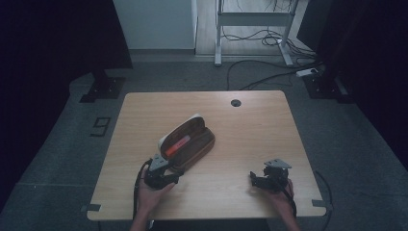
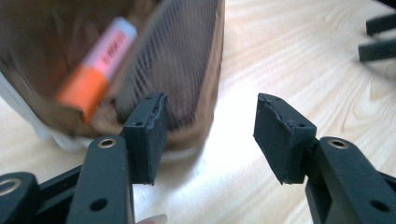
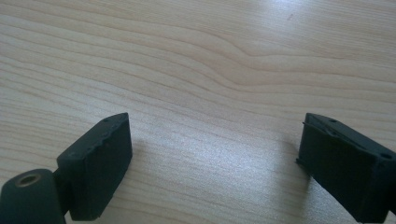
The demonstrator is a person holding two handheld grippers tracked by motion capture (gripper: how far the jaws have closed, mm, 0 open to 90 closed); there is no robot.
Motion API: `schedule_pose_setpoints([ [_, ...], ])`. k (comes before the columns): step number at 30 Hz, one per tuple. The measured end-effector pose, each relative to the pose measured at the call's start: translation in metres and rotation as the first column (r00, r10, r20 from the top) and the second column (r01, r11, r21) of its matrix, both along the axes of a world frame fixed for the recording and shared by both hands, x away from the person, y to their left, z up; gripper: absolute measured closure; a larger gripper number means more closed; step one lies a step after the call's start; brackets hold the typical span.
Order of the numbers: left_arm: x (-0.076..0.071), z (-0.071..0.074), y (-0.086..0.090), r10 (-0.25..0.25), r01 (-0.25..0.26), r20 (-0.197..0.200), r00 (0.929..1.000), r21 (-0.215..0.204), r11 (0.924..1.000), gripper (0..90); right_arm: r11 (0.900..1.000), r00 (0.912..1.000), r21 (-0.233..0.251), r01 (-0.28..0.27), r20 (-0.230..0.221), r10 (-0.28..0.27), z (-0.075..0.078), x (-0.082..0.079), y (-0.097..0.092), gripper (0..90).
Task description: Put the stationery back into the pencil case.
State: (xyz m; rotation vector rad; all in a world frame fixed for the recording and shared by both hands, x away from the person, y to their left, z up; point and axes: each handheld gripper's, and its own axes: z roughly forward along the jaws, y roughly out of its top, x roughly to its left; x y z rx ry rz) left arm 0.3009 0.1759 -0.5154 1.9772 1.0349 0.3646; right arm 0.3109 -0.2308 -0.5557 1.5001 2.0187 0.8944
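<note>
Holding: my left hand-held gripper [image 2: 210,135], jaws apart, nothing between them, at the near end of the case.
Case: brown pencil case [image 1: 190,142], lying open, centre of the surface [image 1: 250,130].
Contents: orange-and-pink marker [image 1: 177,146] inside.
Right hand-held gripper [image 3: 212,158]: jaws wide apart over bare wood, lower right of the high view.

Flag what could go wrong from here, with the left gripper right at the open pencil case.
1. The left gripper has open jaws at the near end of the open pencil case; one jaw sits against its mesh side, so a push could slide the case across the table.
2. The orange and pink marker lies loose inside and may roll out if the case tips.
3. The right gripper rests apart, open, steadying nothing.
</note>
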Motion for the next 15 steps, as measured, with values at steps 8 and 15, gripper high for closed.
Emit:
schedule_pose_setpoints([
  [8,-0.023,-0.025,0.006,0.02,-0.021,-0.057,0.9982,-0.019,0.9996,43.5,1.0,1.0,0.0,0.0,0.001,0.0,0.0,0.0,0.0,9.2],
  [15,-0.035,-0.03,0.015,0.043,-0.042,-0.066,0.9969,0.01,0.9991,43.2,1.0,1.0,0.001,0.001,0.0,-0.001,0.0,0.0,0.0,9.3],
])
